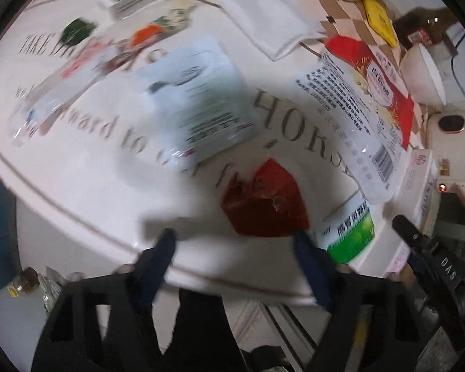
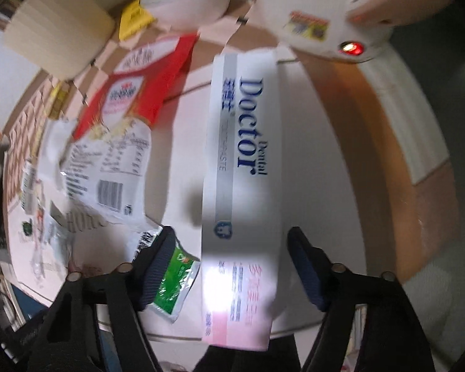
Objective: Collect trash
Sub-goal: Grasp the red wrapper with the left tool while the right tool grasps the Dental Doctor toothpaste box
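Observation:
Trash lies scattered on a round white table [image 1: 77,186]. In the left wrist view my left gripper [image 1: 235,241] is open at the table's near edge, with a crumpled red wrapper [image 1: 263,201] just ahead between its fingers. A pale printed packet [image 1: 198,93], a clear plastic wrapper [image 1: 55,86] and a red-and-clear food bag [image 1: 362,93] lie beyond. In the right wrist view my right gripper [image 2: 232,241] is open, its fingers on either side of a white "Dental Doctor" toothpaste box [image 2: 245,155]. A green-and-white sachet [image 2: 173,282] lies by its left finger [image 2: 158,263].
A folded white cloth [image 1: 272,21], a white bowl [image 2: 189,0], a cream appliance with a red light [image 2: 350,48], a beige container [image 2: 59,34] and yellow packets [image 1: 379,18] stand at the table's far side. The right gripper [image 1: 431,263] shows at the left wrist view's lower right.

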The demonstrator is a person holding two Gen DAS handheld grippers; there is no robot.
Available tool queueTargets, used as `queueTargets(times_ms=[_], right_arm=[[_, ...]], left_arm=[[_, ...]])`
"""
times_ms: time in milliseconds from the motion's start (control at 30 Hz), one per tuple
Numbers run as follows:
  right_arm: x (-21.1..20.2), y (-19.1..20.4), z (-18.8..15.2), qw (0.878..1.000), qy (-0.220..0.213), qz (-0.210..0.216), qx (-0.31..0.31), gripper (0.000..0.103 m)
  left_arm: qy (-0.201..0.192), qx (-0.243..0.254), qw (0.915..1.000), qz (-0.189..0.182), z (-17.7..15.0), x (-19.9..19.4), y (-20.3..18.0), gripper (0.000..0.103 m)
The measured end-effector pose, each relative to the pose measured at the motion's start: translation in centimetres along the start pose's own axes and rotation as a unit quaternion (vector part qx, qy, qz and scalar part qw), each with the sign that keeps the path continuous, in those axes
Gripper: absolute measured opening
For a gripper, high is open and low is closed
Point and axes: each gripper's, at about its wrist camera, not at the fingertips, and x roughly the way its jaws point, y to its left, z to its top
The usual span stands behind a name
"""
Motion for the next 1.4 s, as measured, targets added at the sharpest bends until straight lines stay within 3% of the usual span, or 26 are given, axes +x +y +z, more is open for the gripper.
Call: queueTargets(times_ms=[33,67,133,233,367,500,600,700,767,800,833,867,900,933,1100,1267,1400], right_arm=[[0.2,0.2,0.0,1.0,-0.005,-0.003,-0.009,0.065],[0.0,0.4,-0.1,1.0,-0.011,-0.007,-0.016,0.053],[0.1,0.8,-0.2,0.999,-0.014,-0.015,-0.036,0.053],[0.0,0.7,-0.5,0.999,-0.02,-0.009,-0.043,0.052],[-1.1,0.6,-2.0,0.998,-0.031,-0.002,-0.046,0.051],[-3.3,0.4,-4.0,0.998,-0.052,0.01,-0.032,0.051],[-4.4,0.3,-5.1,0.998,-0.061,0.012,-0.019,0.051],[-4.2,-0.5,-5.3,0.998,-0.058,0.014,0.004,0.051],[-3.7,-1.2,-5.3,0.998,-0.049,0.019,0.016,0.051],[-3.2,-1.2,-5.2,0.999,-0.046,0.022,0.018,0.051],[-2.9,-1.4,-5.0,0.999,-0.044,0.019,0.02,0.051],[-2.6,-1.4,-5.0,0.999,-0.043,0.017,0.018,0.051],[-2.4,-1.5,-4.8,0.999,-0.041,0.016,0.017,0.051],[-2.3,-1.5,-4.7,0.999,-0.04,0.016,0.017,0.051],[-1.5,-2.2,-4.0,0.999,-0.033,0.018,0.023,0.051],[-1.3,-1.7,-3.5,0.999,-0.036,0.011,0.014,0.051],[-1.2,-1.0,-3.2,0.999,-0.04,-0.004,-0.003,0.05]], left_arm=[[0.0,0.002,1.0,0.004,0.0,0.2,-0.3,0.052],[-0.013,0.006,0.9998,0.01,-0.1,-0.1,-0.5,0.048],[-0.025,0.025,0.9991,0.023,-0.3,-0.4,-1.2,0.006],[-0.039,0.038,0.9978,0.038,-0.8,-0.9,-1.1,0.0],[-0.076,0.069,0.9927,0.064,-2.4,-3.1,-1.2,0.0],[-0.114,0.1,0.9862,0.067,-5.0,-6.7,-0.8,0.0],[-0.121,0.093,0.9878,0.028,-6.1,-8.8,0.8,0.0],[-0.103,0.072,0.9915,-0.035,-5.0,-7.1,2.1,0.003],[-0.072,0.066,0.993,-0.067,-2.9,-4.3,1.7,0.014],[-0.058,0.066,0.9938,-0.069,-2.4,-3.2,1.7,0.027],[-0.049,0.065,0.9938,-0.076,-2.0,-2.4,1.7,0.028],[-0.07,0.065,0.9917,-0.087,-2.0,-2.9,1.6,0.031],[-0.076,0.067,0.991,-0.087,-1.9,-3.0,1.4,0.045],[-0.078,0.065,0.9911,-0.086,-1.9,-2.9,1.3,0.048],[-0.09,0.049,0.9919,-0.075,-2.4,-3.3,1.0,0.048],[-0.1,0.041,0.9931,-0.045,0.5,-1.7,-1.1,0.048],[-0.119,0.046,0.9915,-0.024,1.1,-1.8,-1.2,0.046]])
